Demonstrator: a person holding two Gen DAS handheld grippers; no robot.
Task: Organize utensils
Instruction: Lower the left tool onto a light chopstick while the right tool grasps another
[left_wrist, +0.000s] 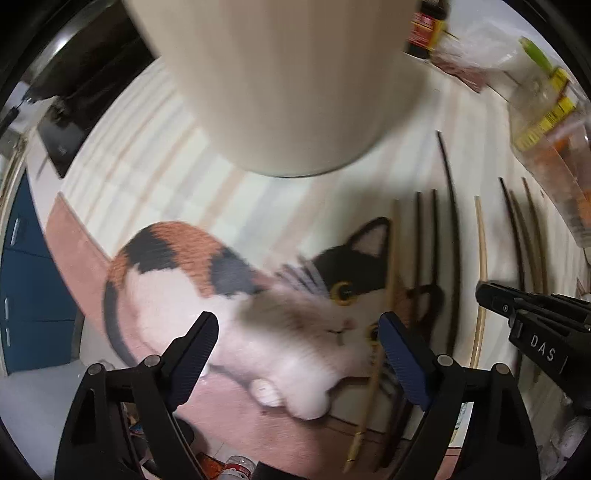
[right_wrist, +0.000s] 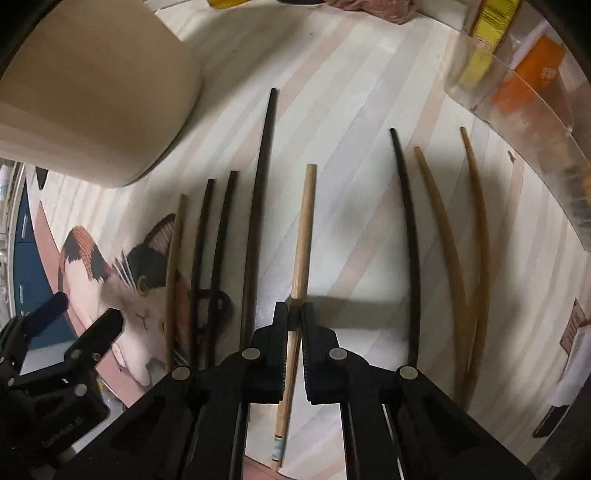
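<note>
Right gripper (right_wrist: 294, 314): black jaws pinched narrow on a pale round bamboo chopstick (right_wrist: 303, 236) lying flat on the striped bench (right_wrist: 351, 92). Dark, tapered chopsticks (right_wrist: 258, 206) lie in a row either side. Left gripper (left_wrist: 297, 332): spread wide, holding nothing, above the calico-cat mat (left_wrist: 177, 288). Smooth beige cylindrical holder (left_wrist: 280, 92) stands beyond.

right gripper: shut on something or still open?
Shut. In the right wrist view the right gripper has its fingers clamped against the light bamboo chopstick, which lies on the table.
</note>
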